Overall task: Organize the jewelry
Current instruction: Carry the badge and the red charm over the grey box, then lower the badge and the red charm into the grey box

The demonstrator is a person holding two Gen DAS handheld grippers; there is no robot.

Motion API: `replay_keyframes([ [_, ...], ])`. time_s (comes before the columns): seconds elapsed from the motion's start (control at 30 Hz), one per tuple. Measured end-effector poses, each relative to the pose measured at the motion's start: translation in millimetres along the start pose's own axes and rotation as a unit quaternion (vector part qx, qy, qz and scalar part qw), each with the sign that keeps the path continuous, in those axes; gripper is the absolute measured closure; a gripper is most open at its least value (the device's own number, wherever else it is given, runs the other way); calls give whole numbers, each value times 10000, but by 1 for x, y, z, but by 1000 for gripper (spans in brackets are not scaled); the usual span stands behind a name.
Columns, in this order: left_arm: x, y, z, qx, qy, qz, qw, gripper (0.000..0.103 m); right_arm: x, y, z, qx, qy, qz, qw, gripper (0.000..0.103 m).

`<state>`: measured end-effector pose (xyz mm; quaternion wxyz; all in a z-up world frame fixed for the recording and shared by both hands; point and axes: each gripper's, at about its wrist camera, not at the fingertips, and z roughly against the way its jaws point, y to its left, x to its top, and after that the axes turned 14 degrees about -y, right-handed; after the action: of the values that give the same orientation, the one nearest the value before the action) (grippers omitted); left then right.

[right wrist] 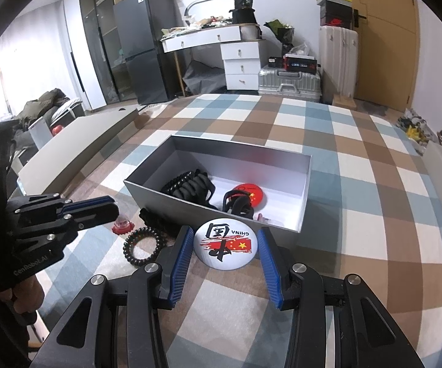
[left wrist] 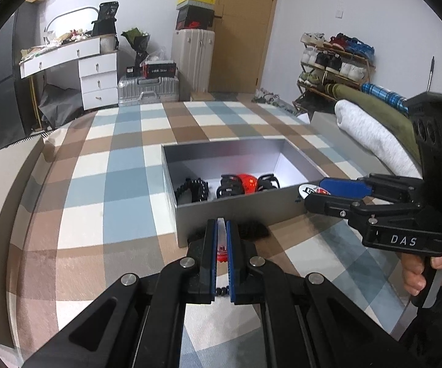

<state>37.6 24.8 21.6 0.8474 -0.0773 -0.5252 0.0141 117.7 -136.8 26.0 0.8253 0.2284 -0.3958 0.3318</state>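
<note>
**While both grippers carry something, the box waits just ahead**

Although the left gripper (left wrist: 221,230) has its blue pads pressed together, the left wrist view shows something thin and clear caught between them, with a small red piece (left wrist: 222,256) lower in the gap and dark beads (left wrist: 222,290) showing beneath; what exactly is pinched I cannot tell. The open grey box (left wrist: 239,211) lies directly beyond the fingertips, its near wall just ahead, its long axis running left to right. Inside it sit a black coiled band (left wrist: 192,188), black claw clips (left wrist: 228,185) and a red badge (left wrist: 248,183). The right gripper (left wrist: 328,191) reaches in from the right, its tips at the box's near right corner, a white badge showing there.

From the right wrist view, the right gripper (right wrist: 225,242) has its jaws partly spread around a round white badge (right wrist: 225,243), printed with CHINA and a flag. The pads stand at either edge of the disc; whether they press it is hard to judge, though it looks held. The box's near wall is immediately beyond the badge, so a short push forward and a release should drop it in. On the checked bed cover to the left lie a beaded bracelet (right wrist: 142,245) and a small red and clear trinket (right wrist: 122,225), close to the left gripper (right wrist: 110,210).

Of the two, the right hand seems nearer to a drop.
</note>
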Motion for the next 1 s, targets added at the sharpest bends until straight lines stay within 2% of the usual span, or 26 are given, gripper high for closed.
replay_keyframes([
  [0.63,27,7,-13,106,-553,287,9980,102,12,-9,2,46,-570,-193,9982,61],
  [1.0,30,10,-31,294,-575,347,9973,102,9,-23,-11,88,-807,-527,9953,61],
])
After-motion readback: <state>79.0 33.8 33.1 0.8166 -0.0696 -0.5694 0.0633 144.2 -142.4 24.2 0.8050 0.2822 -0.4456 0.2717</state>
